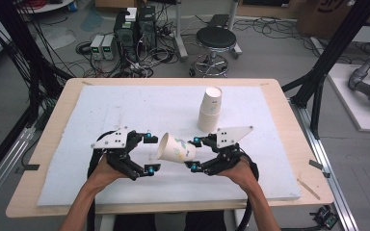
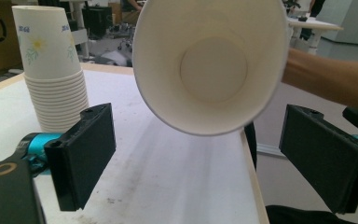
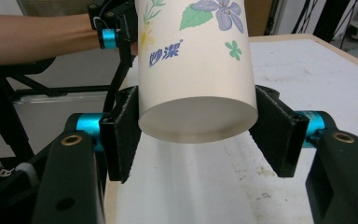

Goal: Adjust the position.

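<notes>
A white paper cup with a flower print lies on its side in the air above the white mat, its mouth toward the left. My right gripper is shut on the cup's base end; both black pads press against the cup. My left gripper stands open just left of the cup's mouth. In the left gripper view the cup's open mouth faces the camera, above and between the spread pads, which do not touch it.
A stack of several paper cups stands upright on the mat behind the grippers, also at the left of the left gripper view. The wooden table's edge runs around the mat. A stool and cables lie beyond.
</notes>
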Action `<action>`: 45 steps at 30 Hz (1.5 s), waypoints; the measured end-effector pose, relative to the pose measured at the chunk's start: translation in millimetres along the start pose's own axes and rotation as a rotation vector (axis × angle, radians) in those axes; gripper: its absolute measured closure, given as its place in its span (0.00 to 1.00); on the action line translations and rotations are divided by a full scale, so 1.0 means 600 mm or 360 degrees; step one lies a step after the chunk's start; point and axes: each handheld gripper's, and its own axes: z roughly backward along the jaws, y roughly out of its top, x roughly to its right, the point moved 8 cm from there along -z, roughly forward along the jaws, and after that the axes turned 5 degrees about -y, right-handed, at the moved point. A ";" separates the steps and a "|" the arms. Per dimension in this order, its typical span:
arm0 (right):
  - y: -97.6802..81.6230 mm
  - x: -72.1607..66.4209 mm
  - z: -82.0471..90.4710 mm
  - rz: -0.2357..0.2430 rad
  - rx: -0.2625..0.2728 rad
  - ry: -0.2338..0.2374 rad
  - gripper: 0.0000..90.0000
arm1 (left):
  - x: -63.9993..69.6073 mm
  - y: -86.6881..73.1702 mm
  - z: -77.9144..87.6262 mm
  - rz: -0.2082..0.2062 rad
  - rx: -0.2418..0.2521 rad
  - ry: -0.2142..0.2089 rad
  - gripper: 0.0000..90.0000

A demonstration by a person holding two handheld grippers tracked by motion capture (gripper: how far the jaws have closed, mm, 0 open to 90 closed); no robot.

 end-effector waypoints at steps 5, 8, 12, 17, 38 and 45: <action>-0.003 -0.003 -0.005 0.0004 0.0043 0.0028 0.41 | 0.004 0.004 -0.011 0.0004 0.0062 -0.0040 0.12; -0.003 -0.004 -0.008 0.0005 0.0049 0.0039 0.41 | 0.006 0.006 -0.022 -0.0001 0.0084 -0.0059 0.12; -0.002 -0.005 -0.012 0.0011 0.0060 0.0062 0.41 | 0.006 0.009 -0.038 0.0000 0.0118 -0.0088 0.12; -0.002 -0.008 -0.012 0.0014 0.0060 0.0083 0.42 | 0.006 0.014 -0.053 0.0001 0.0124 -0.0117 0.12; -0.004 -0.013 -0.017 0.0027 0.0034 0.0133 0.42 | 0.015 0.027 -0.050 -0.0079 0.0166 -0.0243 0.39; -0.002 -0.015 -0.022 0.0026 0.0032 0.0053 0.18 | 0.010 0.024 -0.047 -0.0073 0.0132 -0.0207 0.39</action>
